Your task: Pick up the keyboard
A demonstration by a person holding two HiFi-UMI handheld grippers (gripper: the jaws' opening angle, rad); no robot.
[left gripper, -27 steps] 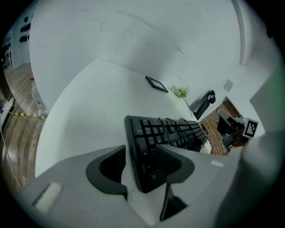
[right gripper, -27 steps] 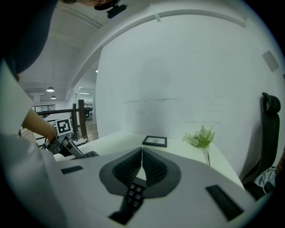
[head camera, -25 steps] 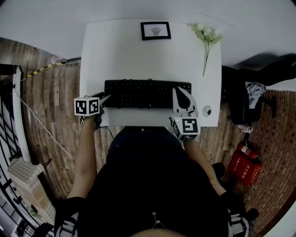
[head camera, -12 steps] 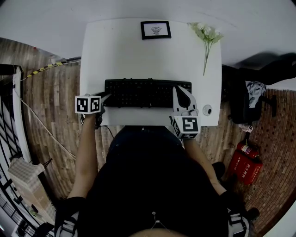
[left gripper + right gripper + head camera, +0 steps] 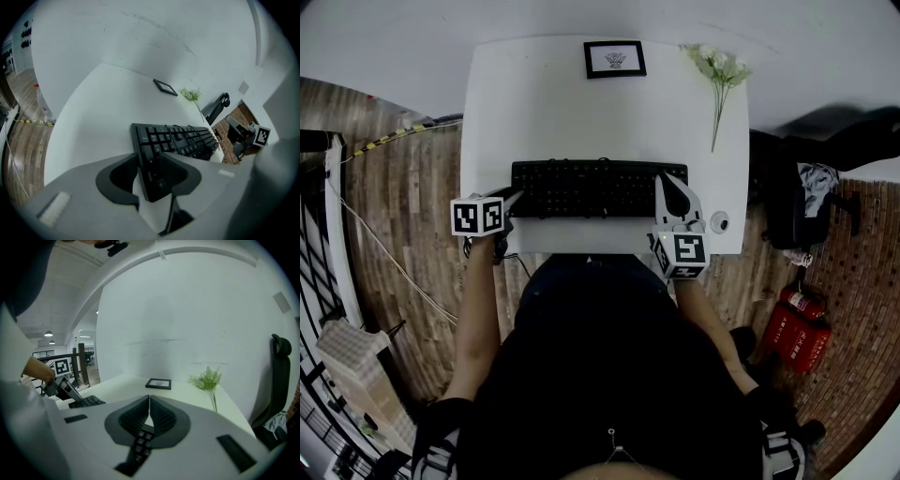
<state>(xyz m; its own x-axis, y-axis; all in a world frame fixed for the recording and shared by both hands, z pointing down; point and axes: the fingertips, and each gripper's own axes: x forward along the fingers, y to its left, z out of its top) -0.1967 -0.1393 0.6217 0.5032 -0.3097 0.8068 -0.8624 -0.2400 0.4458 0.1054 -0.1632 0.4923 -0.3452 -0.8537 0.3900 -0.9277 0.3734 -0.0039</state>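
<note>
Closing around the left end of the keyboard (image 5: 591,187), the left gripper (image 5: 514,195) has that end between its two jaws. A sliver of white table (image 5: 544,112) shows between the left-hand jaw and the keyboard's edge, so that pad is not pressing on it. The right gripper (image 5: 668,180) lies over the keyboard's right end with its jaws pressed together at the tips. A few keys show just below them in the right gripper view. The keyboard lies flat on the table, near the front edge and parallel to it. A picture frame (image 5: 615,60) rests at the far edge, and flowers (image 5: 717,70) lie toward the far right corner.
</note>
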